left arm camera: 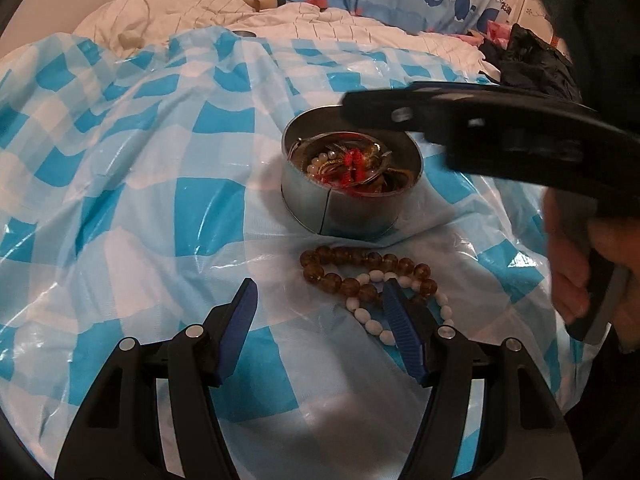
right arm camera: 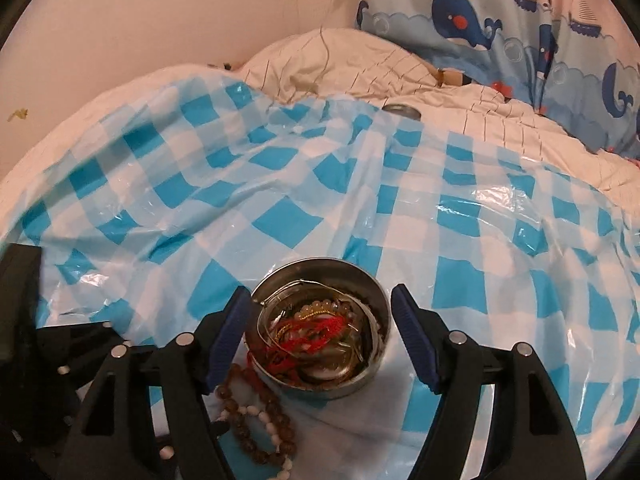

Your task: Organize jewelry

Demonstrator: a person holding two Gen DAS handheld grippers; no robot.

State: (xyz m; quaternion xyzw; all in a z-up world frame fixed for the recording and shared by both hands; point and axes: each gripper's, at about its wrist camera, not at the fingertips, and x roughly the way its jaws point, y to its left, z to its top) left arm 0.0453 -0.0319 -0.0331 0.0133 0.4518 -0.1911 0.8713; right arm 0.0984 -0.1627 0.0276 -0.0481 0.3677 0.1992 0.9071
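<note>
One checked sheet (left arm camera: 120, 184) covers the bed, a thin glossy plastic in blue and white squares, creased and catching the light. Behind it lie one pale quilt (right arm camera: 360, 56) with fine grid lines and one whale-print cloth (right arm camera: 500, 20) in blues.

One round tin (left arm camera: 352, 200) sits near the middle of the sheet: dull silver metal, straight-walled, with a seam down its side, no lid on it. It is heaped with jewelry (right arm camera: 320, 336), a tangle of red cord, thin wire bangles, pale pearly beads and gold-toned bits; I cannot count the pieces.

Two bead strings lie on the sheet just in front of the tin, overlapping each other. The brown string (left arm camera: 360, 276) has round, glossy, amber-like beads. The white string (left arm camera: 376, 320) has smaller oval matte beads.

Two tongs are in play, each black with ribbed blue pads. The left gripper (left arm camera: 320, 300) hangs low over the sheet with its jaws wide apart, clamping nothing; its right pad (left arm camera: 400, 320) stands over the two strings, though I cannot tell if it touches them. The right gripper (right arm camera: 320, 320) is also spread wide, one finger on each side of the tin's mouth, gripping nothing. From the left camera a hand (left arm camera: 580, 264) is seen on its handle.
</note>
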